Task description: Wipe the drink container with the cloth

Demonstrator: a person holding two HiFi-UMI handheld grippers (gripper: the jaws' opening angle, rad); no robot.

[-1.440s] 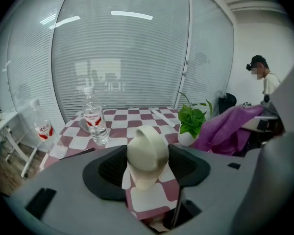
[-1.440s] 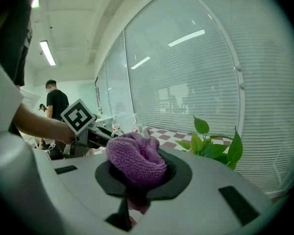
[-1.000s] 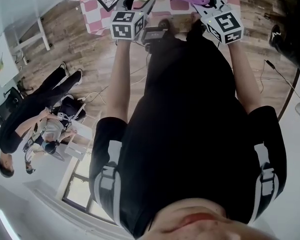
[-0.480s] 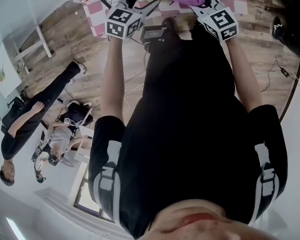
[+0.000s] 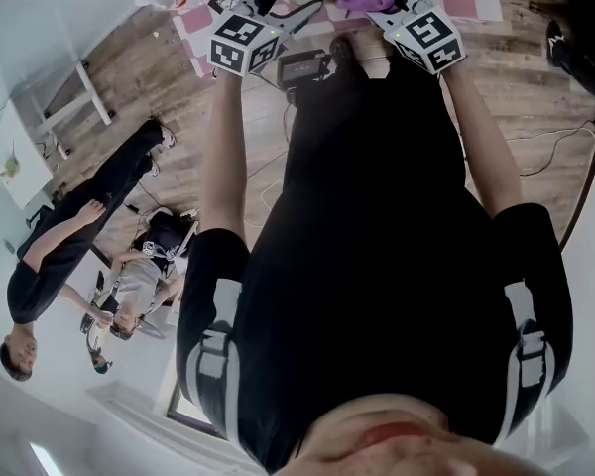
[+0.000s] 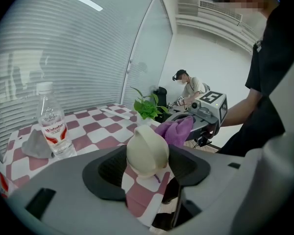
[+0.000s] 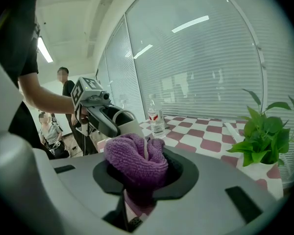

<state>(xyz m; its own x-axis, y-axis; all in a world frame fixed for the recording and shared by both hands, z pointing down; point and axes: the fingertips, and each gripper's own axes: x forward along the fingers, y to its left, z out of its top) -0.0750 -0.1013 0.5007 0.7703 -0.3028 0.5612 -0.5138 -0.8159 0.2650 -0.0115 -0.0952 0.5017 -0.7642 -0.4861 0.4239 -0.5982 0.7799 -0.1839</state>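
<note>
drink container [image 6: 147, 153]: cream, rounded, with a handle loop showing in the right gripper view; held up over the near edge of the bench, off its surface.
left claw [image 6: 148, 168]: set wide, both dark pads pressed on the sides of the drink container.
cloth [image 7: 137, 160]: purple, bunched into a lump, just beside the drink container on its right in the head view; cannot tell if the two touch.
right claw [image 7: 144, 174]: narrow, gripping the cloth, which fills the gap and bulges above the pads; its jaws have just been opening a little, cloth between them.
bench [image 6: 93, 131]: covered in red-and-white checks, ahead of both claws.
water bottle [image 6: 51, 126]: clear, white cap, red label, upright on the bench, well apart from the drink container.
grey rag [image 6: 36, 145]: crumpled, on the bench, touching the water bottle's left side.
plant [image 7: 264, 131]: green leaves in a white pot, on the bench's far side.
</note>
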